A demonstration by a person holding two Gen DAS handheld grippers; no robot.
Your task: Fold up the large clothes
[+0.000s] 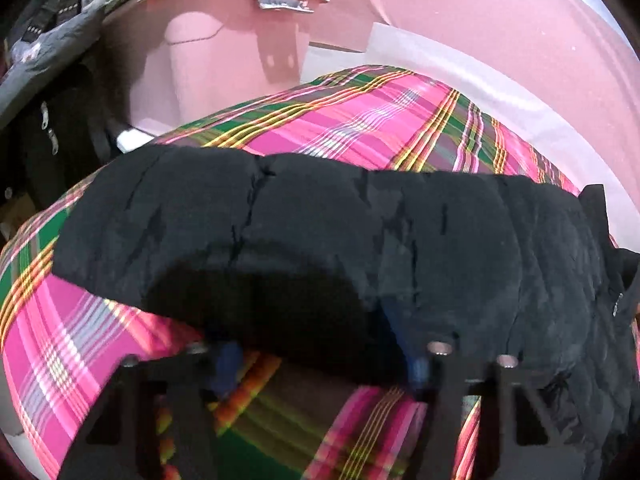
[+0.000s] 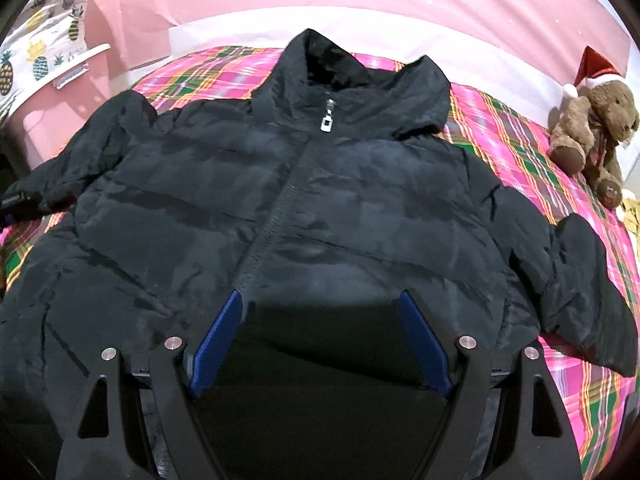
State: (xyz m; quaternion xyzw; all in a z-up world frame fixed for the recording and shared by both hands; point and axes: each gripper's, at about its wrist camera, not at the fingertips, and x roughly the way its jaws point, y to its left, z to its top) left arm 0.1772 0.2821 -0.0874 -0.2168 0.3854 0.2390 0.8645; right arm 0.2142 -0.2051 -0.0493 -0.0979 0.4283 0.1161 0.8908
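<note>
Looking down my right gripper (image 2: 320, 300), I see the black puffer jacket (image 2: 280, 200) spread front-up, zipped, on the plaid bedspread (image 2: 520, 140); the blue fingers (image 2: 218, 340) stand wide apart above its hem, holding nothing. My left gripper (image 1: 320, 352) sits at a sleeve (image 1: 280, 220); blur hides whether its half-spread fingers pinch it. A teddy bear (image 2: 596, 120) sits at the bed's edge.

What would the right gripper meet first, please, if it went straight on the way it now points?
Most likely the black puffer jacket: the right gripper has its jaws open just over the jacket's lower front, beside the zipper. Nothing else shows in that line, though depth is hard to judge.
</note>
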